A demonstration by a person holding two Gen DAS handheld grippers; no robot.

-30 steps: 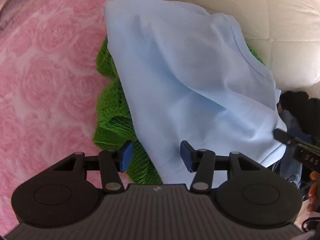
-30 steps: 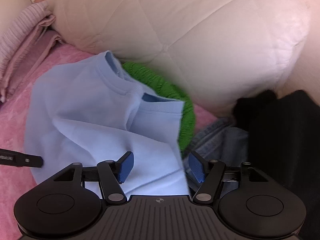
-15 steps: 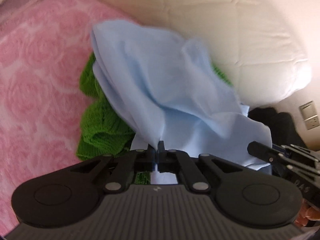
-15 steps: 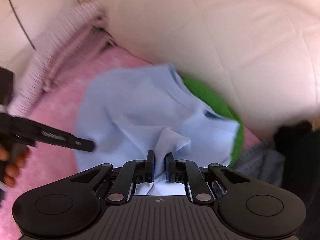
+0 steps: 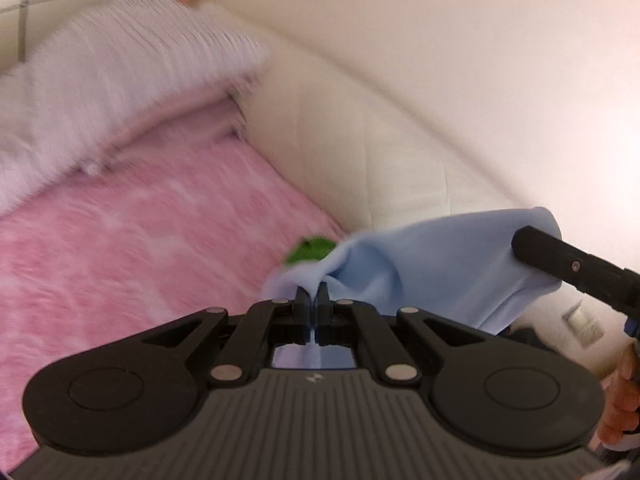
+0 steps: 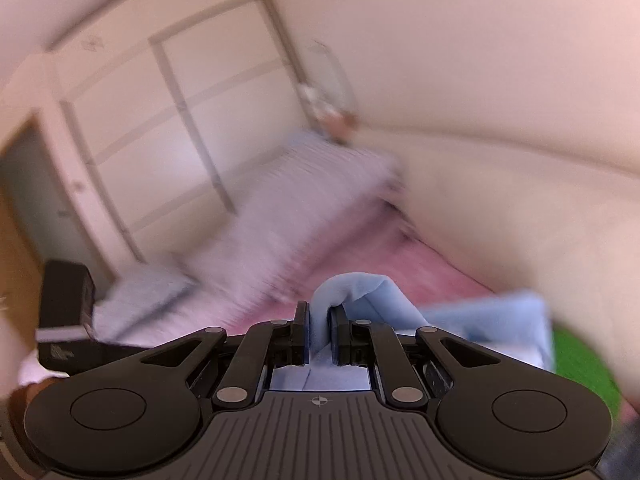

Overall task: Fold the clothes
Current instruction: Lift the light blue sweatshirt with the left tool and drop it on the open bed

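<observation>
A light blue shirt [image 5: 432,264] hangs in the air, stretched between both grippers above the pink bedspread [image 5: 132,248]. My left gripper [image 5: 313,294] is shut on a pinch of its fabric. To its right, the other gripper's black body [image 5: 568,266] holds the far end of the cloth. In the right wrist view my right gripper [image 6: 320,312] is shut on a thick fold of the light blue shirt [image 6: 352,292], which bulges up between the pads. A green knit garment [image 5: 310,249] peeks out below the shirt and shows as a green patch [image 6: 580,360] at lower right.
A cream padded headboard [image 5: 400,140] runs behind the bed. A striped pillow [image 5: 112,92] lies at the head. White wardrobe doors [image 6: 160,128] stand beyond the bed. A person's hand [image 5: 622,400] holds the right tool; the left tool's body [image 6: 68,312] shows at left.
Both grippers shut on the blue shirt and rose with it off the bed. Both views tilted up from the clothes pile towards the pillow and wardrobe.
</observation>
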